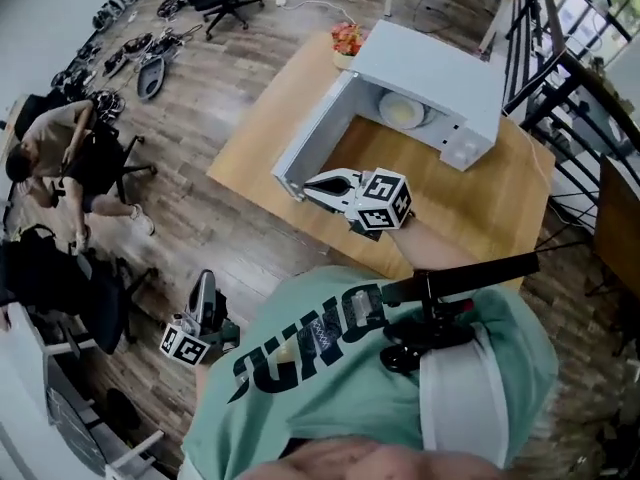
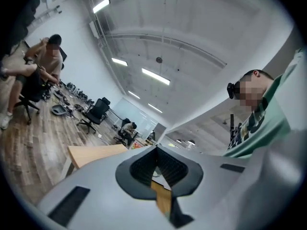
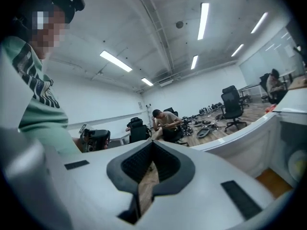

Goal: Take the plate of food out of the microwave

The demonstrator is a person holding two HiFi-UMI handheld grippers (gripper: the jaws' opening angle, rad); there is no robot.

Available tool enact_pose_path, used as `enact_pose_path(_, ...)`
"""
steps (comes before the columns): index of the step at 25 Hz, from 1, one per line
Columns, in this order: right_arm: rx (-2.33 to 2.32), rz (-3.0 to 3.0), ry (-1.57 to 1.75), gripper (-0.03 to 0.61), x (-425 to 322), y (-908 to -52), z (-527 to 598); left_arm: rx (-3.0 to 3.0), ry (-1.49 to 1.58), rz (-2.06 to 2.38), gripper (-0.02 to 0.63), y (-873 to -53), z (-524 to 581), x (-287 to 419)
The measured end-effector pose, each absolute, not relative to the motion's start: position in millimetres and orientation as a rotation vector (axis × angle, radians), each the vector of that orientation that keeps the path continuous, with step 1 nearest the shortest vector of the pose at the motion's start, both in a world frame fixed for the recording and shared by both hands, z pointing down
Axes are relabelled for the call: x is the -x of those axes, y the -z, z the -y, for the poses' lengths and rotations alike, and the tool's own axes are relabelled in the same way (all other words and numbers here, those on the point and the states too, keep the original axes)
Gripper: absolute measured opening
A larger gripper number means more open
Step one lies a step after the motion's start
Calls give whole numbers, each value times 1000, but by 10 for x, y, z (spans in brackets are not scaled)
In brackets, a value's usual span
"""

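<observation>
At the far left of the head view a seated person (image 1: 50, 153) bends forward among office chairs on the wooden floor. Nearer, low and to the left, the left gripper (image 1: 203, 286) hangs beside the wearer's green shirt, off the table and well apart from the microwave. Its own view shows the left gripper (image 2: 156, 150) with its jaws pressed together and nothing between them, aimed up toward the ceiling lights.

Toward the middle, the right gripper (image 1: 318, 183) is held out over the wooden table (image 1: 480, 218), with its tips pointing left. They lie just beside the free end of the open microwave door (image 1: 315, 133); whether they touch it cannot be told. In its own view the right gripper (image 3: 152, 145) also has its jaws closed tight and empty, and the white door (image 3: 240, 140) curves away on its right.

Further right and back stands the white microwave (image 1: 440, 63), its cavity open toward the wearer. The plate of food (image 1: 402, 111), pale with something yellowish on it, sits inside the cavity against the rear. It lies beyond and to the right of the right gripper, apart from its jaws, with the bare cavity floor between them. Behind the microwave's left corner there is a small cluster of red flowers (image 1: 348, 38) on the table.
</observation>
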State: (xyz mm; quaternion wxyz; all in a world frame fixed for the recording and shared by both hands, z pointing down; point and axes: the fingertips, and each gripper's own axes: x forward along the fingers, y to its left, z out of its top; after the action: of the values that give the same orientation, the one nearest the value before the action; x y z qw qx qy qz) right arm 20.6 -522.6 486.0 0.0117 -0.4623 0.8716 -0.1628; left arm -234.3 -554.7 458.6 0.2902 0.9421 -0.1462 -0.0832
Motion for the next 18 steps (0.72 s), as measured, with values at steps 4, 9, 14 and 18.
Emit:
enact_pose_path(4,1728,-2562,489,6,-483,-4832,5223,-2551,152,76,3,-4614,6007,1897)
enact_pose_path(9,2041,-2309,486,6,-723,-4712,5028,-2577,85,-295,2,-4462,6393,1418)
enact_pose_path(14,2295,-2062,504,6,-900,-4697,4444,-2533,22,-640,2,-4453,6199,732)
enact_pose_path(18,2425,-1867,475,6,-1099,-4671,3887,-2477,-58,-865,3,-4428,5692,157)
